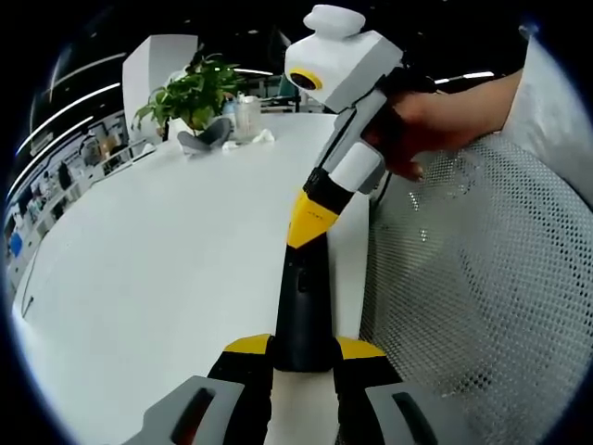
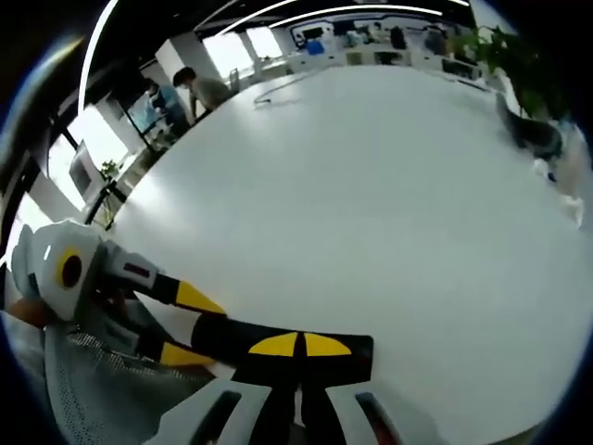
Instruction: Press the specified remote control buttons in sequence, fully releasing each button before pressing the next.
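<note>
One slim, stiff, probably light remote (image 1: pixel 301 297), lower centre: left fingers (image 1: pixel 248 346) clench its sides; right fingers (image 2: pixel 276 345), pinched together, press it.

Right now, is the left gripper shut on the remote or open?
Shut on it: the left gripper has its yellow jaws pressed against both sides of the black remote at its near end.

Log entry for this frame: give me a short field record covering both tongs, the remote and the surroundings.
left tongs: shut on one end of the remote
right tongs: tips closed together, down at the remote's face
remote: black, slim, held over the table's edge
table: large, white
potted plant: on the far part of the table
mesh chair back: beside the table
</note>
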{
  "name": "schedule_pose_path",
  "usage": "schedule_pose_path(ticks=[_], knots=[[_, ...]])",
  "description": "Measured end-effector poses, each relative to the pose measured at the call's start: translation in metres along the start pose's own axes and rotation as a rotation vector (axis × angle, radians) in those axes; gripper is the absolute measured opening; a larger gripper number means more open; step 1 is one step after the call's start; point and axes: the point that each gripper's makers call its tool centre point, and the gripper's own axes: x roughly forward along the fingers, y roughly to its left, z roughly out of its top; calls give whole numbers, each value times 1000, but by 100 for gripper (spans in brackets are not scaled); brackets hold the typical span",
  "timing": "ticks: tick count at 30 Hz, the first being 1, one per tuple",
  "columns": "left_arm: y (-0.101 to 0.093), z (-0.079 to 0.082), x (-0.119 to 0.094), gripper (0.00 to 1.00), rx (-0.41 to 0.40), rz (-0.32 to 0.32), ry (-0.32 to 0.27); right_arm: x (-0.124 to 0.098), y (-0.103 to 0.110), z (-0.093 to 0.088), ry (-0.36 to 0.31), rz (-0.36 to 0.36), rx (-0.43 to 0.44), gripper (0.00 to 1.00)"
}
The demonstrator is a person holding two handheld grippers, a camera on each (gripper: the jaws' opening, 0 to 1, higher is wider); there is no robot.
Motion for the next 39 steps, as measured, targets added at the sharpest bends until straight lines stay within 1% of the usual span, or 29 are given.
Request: schedule_pose_path(ticks=[11,19,21,30,33,34,39], knots=[[0,0,0,25,6,0,1,-1,1,0,7,-3,7,0],[0,0,0,25,19,-2,7,-2,2,-4,49,-6,18,0],[0,0,0,25,24,-3,9,-3,4,-7,78,8,25,0],[-1,0,0,25,30,-3,21,-5,7,-10,101,15,44,0],[-1,0,-1,24,33,-6,28,-5,11,-12,114,35,54,0],[-1,-1,-2,24,44,-9,38,-6,15,-14,129,51,60,0],[-2,-2,-2,24,45,-13,43,-5,15,-15,129,43,37,0]])
